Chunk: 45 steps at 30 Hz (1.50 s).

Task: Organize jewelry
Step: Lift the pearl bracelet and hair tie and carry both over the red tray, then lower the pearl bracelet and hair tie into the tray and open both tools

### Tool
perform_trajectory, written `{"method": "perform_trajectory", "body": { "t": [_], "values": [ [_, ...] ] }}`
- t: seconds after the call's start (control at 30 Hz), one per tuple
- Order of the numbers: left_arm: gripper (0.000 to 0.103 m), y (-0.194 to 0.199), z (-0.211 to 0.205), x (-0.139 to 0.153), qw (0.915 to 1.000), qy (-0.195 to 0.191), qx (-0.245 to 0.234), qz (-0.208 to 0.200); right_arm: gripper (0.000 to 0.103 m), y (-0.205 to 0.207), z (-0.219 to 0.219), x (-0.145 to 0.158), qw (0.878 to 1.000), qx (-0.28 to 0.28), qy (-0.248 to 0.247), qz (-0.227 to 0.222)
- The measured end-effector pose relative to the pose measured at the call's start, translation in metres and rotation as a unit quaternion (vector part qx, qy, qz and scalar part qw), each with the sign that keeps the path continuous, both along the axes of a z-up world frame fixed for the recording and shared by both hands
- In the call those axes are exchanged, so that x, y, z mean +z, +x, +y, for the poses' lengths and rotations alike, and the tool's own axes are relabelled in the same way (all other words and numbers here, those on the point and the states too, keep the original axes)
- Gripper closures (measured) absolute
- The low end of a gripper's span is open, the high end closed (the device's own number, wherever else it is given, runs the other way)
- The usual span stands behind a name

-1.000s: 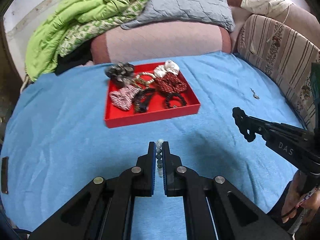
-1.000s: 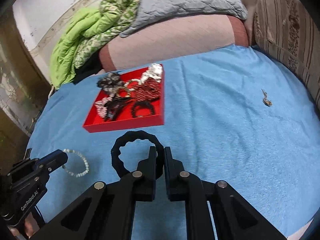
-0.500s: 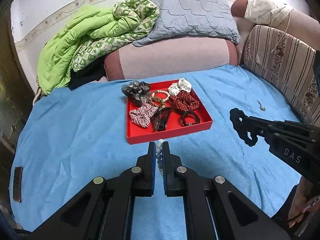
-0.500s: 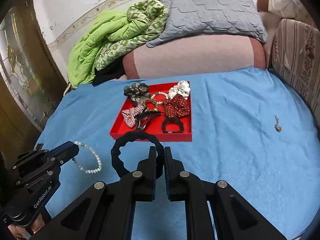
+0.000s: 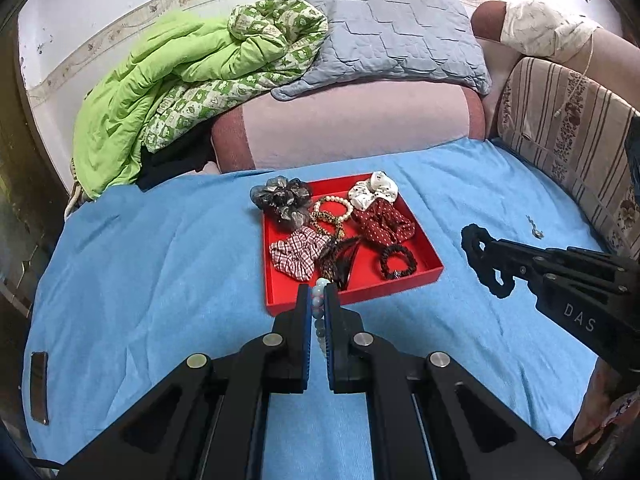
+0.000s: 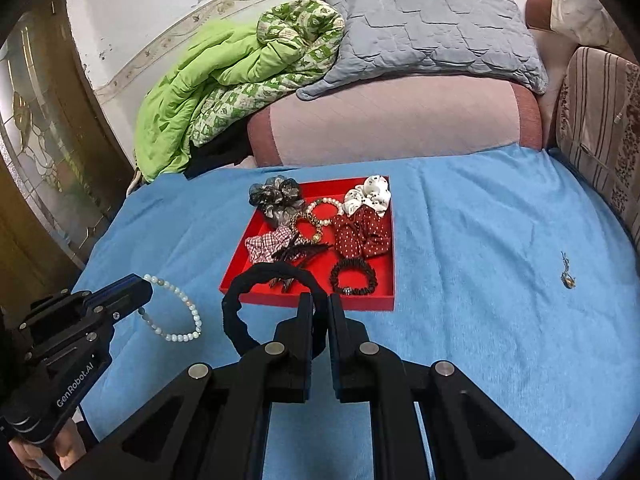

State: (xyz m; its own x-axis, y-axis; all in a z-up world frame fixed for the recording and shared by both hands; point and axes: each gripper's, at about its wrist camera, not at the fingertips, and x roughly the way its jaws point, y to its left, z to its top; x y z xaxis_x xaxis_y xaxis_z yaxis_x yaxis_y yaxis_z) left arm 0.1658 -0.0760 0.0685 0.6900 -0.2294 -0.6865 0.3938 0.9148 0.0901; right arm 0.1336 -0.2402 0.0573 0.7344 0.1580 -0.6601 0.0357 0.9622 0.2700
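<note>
Your left gripper (image 5: 317,300) is clamped on the pale bead bracelet (image 6: 176,312), your right gripper (image 6: 318,308) on the black scrunchie (image 6: 256,280); both hang just short of the red tray (image 5: 400,280), presumably held ready for drop-in

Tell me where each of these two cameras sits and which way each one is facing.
Left wrist: rides the left gripper, looking forward along its fingers at the red tray; fingers pinch a pale bead bracelet; the right gripper enters from the right.
Right wrist: rides the right gripper, facing the same tray; fingers clamp a black scrunchie; the left gripper shows at lower left.
Shared: the tray, the blue sheet and both grippers.
</note>
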Motion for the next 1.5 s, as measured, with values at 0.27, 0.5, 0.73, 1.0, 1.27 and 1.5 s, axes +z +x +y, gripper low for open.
{"method": "perform_trajectory", "body": {
  "t": [0.27, 0.5, 0.73, 1.0, 1.27, 1.5],
  "values": [
    [0.098, 0.042, -0.009, -0.001, 0.9999, -0.003, -0.008, 0.008, 0.095, 0.032, -0.008, -0.004, 1.000, -0.001, 0.010, 0.003],
    [0.098, 0.085, -0.014, -0.021, 0.9989, -0.020, -0.002, 0.042, 0.095, 0.075, -0.014, -0.020, 0.999, 0.005, 0.026, 0.022],
    [0.098, 0.114, -0.012, -0.062, 0.9954, -0.036, 0.004, 0.089, 0.095, 0.119, -0.020, -0.049, 0.997, 0.003, 0.050, 0.056],
    [0.098, 0.136, -0.011, -0.101, 0.9943, -0.004, 0.025, 0.103, 0.095, 0.156, -0.014, -0.082, 0.995, 0.001, 0.036, 0.090],
    [0.097, 0.150, -0.012, -0.122, 0.9933, 0.008, 0.034, 0.111, 0.095, 0.181, -0.013, -0.104, 0.993, -0.012, 0.033, 0.109],
    [0.097, 0.155, -0.013, -0.131, 0.9928, 0.014, 0.041, 0.112, 0.095, 0.190, -0.018, -0.118, 0.992, -0.019, 0.038, 0.121]
  ]
}}
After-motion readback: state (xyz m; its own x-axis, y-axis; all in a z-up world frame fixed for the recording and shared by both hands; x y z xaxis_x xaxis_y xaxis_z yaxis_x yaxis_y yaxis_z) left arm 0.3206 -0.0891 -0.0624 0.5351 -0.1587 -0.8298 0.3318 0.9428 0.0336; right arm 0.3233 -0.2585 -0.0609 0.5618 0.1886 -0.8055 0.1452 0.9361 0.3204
